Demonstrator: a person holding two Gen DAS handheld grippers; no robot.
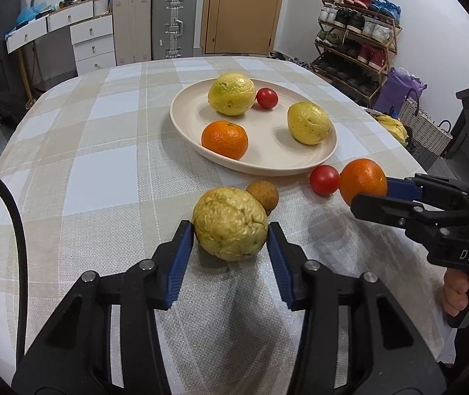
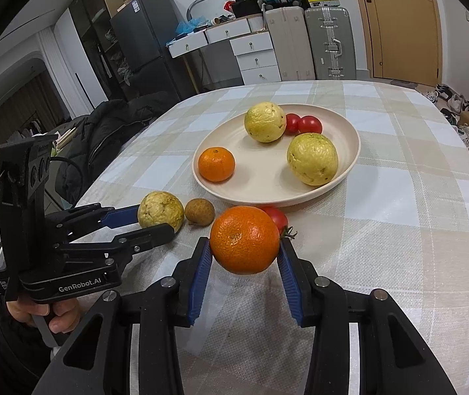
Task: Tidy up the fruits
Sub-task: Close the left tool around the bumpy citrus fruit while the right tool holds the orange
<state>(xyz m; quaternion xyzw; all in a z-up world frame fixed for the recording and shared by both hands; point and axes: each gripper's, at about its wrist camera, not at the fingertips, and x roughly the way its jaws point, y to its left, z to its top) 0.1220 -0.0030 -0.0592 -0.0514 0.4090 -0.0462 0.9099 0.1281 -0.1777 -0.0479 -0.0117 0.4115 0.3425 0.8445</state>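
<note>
Gripping a bright orange mandarin (image 2: 245, 239) between its blue ribbed pads, the right gripper (image 2: 245, 256) holds the fruit clear of the cloth; a red tomato (image 2: 277, 219) lies just beyond it. The left gripper (image 1: 231, 233) has its jaws narrowed around a wrinkled yellow-green guava (image 1: 230, 223); both pads look to be touching its sides while it rests on the cloth. A small brown round fruit (image 1: 263, 195) sits just past that guava, touching it. The guava's long axis runs roughly across the jaws; the mandarin is too round to show any direction. Farther ahead of both grippers, the cream oval plate (image 1: 267, 161) carries two more guavas, another mandarin and small tomatoes. Everything sits on a beige-and-white checked tablecloth (image 1: 86, 164), with grey suitcases (image 1: 173, 23) and a wooden door (image 1: 244, 10) behind.
</note>
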